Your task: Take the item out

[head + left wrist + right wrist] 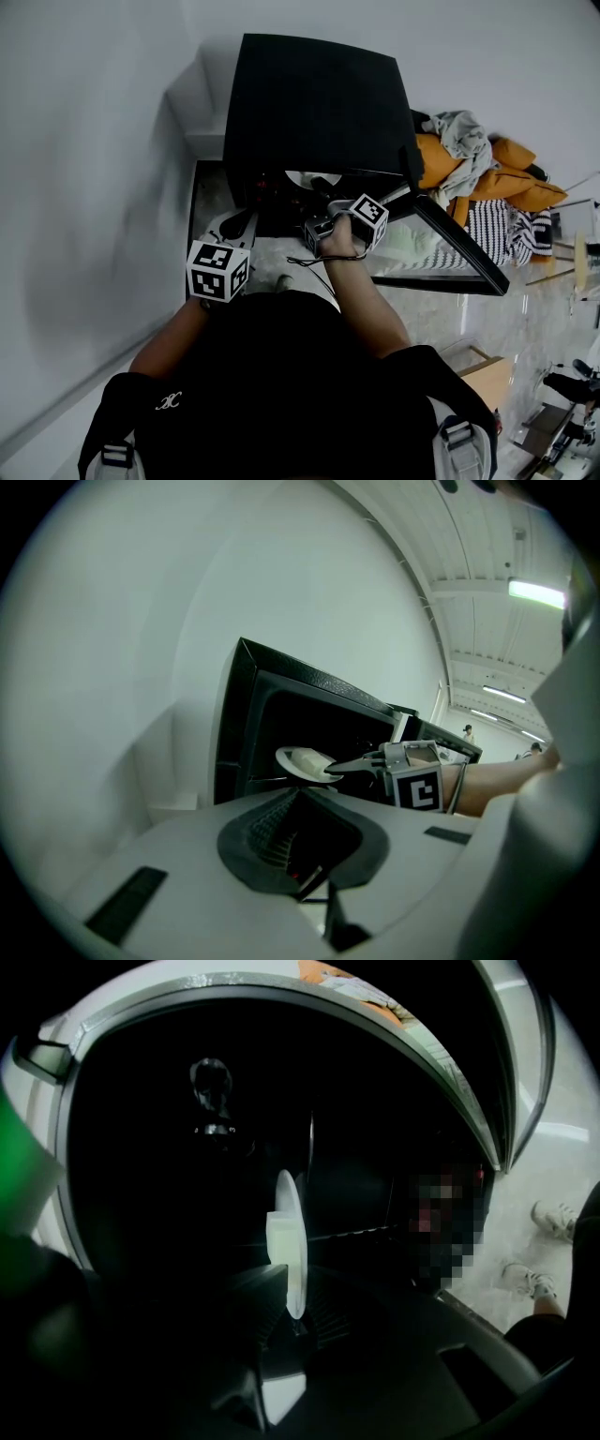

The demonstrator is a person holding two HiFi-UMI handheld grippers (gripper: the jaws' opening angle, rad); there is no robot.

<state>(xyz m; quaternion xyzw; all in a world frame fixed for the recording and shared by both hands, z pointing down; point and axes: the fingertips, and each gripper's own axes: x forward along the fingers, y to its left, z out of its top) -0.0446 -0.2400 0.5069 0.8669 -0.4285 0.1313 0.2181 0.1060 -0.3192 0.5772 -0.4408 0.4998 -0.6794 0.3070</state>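
The right gripper (292, 1305) is clamped on the rim of a white plate (289, 1232) that carries a pale block of food (275, 1237). The plate sits at the mouth of the black oven (314, 103), whose door (459, 248) is open. I judge it only partway out and not yet clear of the opening. The left gripper (300, 797) hangs back, jaws together and empty. No brand or writing is readable.

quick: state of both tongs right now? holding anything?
Left tongs: closed, nothing between them.
Right tongs: closed on the rim of the white plate.
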